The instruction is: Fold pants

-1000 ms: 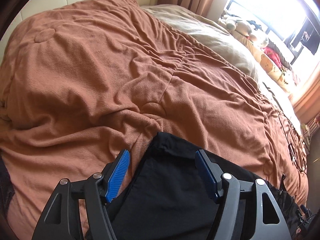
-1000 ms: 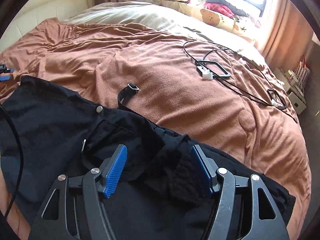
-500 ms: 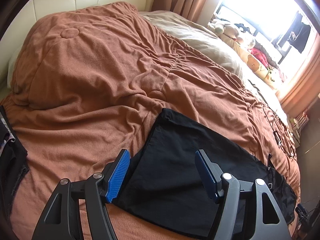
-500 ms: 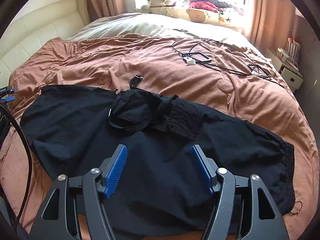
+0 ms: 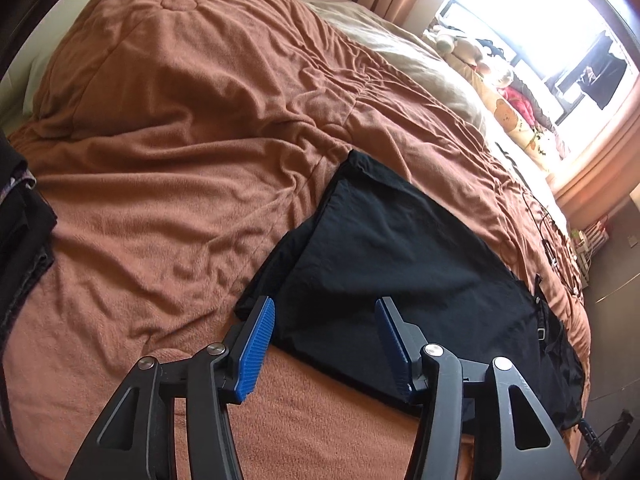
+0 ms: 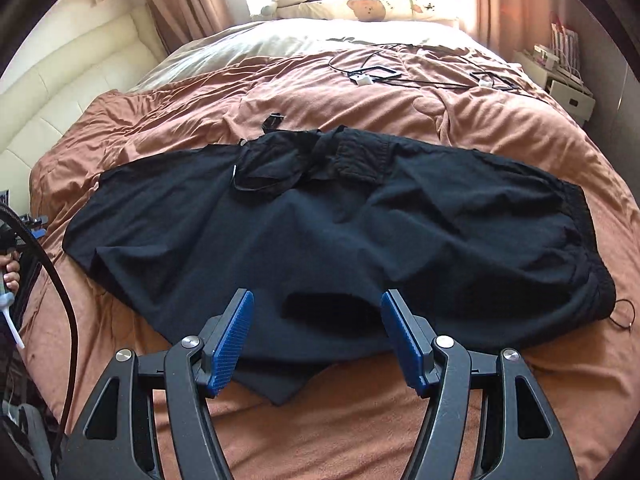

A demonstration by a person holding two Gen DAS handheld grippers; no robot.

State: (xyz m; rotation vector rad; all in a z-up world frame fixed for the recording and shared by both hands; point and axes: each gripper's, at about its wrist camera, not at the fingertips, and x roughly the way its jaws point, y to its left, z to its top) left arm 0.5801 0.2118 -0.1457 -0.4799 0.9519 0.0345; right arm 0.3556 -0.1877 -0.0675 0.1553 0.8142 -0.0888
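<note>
Both tools hang above the near edge of the bed with nothing between their blue pads. On the left tool point(image 5: 324, 322) the jaws have just been closing and now stand at a middling gap, empty, over the near left end of the pants point(image 5: 400, 256). On the right tool point(image 6: 316, 320) the jaws stand moderately wide, also empty, above the near hem of the pants point(image 6: 320, 232).

Black and loose, the pants lie spread sideways across the bed's brown blanket point(image 6: 500, 128), flat but wrinkled. In the right wrist view the garment stretches from left to right, with a bunched area of pocket and strap point(image 6: 272, 120) at its far middle edge and a gathered elastic band point(image 6: 592, 240) at its right end. A pointed flap of fabric reaches toward the near edge, between the two fingers of the right tool.

Beyond the pants, black cables with a small white adapter point(image 6: 362, 78) lie on the far part of the blanket. A beige cover point(image 6: 280, 44) follows, then soft toys and a bear-print pillow point(image 6: 368, 6) by the bright window. A cream padded headboard point(image 6: 60, 112) stands to the left. At the left edge of the right wrist view, a hand point(image 6: 10, 272) grips the other tool's handle.
</note>
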